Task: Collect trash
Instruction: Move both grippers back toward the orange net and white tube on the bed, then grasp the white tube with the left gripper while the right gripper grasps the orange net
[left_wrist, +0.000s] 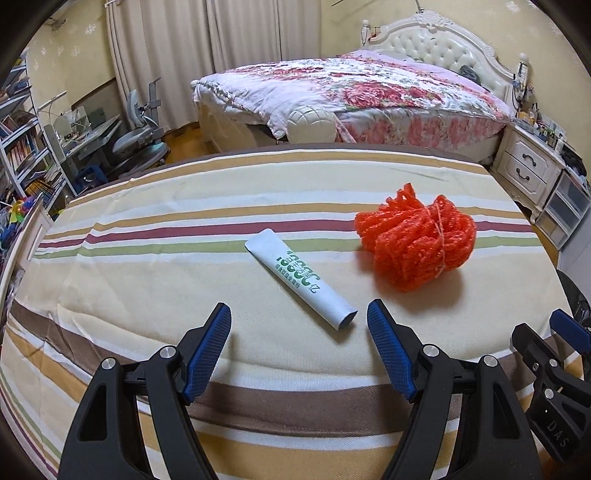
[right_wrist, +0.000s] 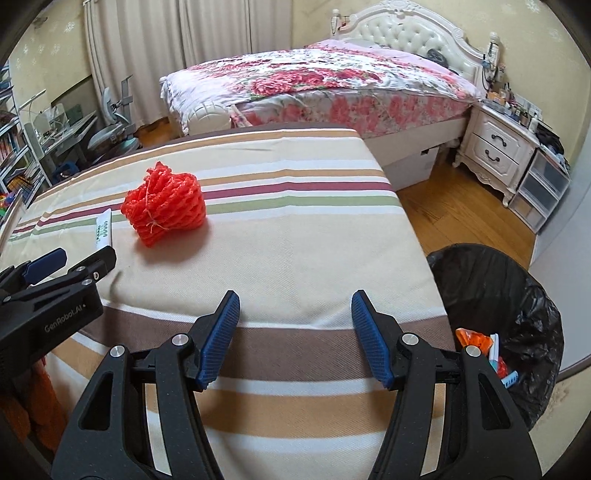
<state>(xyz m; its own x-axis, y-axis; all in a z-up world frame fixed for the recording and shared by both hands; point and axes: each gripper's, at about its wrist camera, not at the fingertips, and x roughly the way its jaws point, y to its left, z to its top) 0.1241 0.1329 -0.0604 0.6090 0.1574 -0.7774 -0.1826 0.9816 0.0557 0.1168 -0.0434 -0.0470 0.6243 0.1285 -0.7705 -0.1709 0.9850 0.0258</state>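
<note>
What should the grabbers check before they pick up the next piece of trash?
1. Left gripper open and empty: ok.
2. Right gripper open and empty: ok.
3. White tube lying free on the striped cloth, just ahead of the left gripper: ok.
4. Orange foam net lying loose, apart from the tube: ok.
5. Black-lined bin open beside the table, with some trash already inside and room left: ok.
6. Whether the tube is empty or still heavy: cannot tell.
</note>
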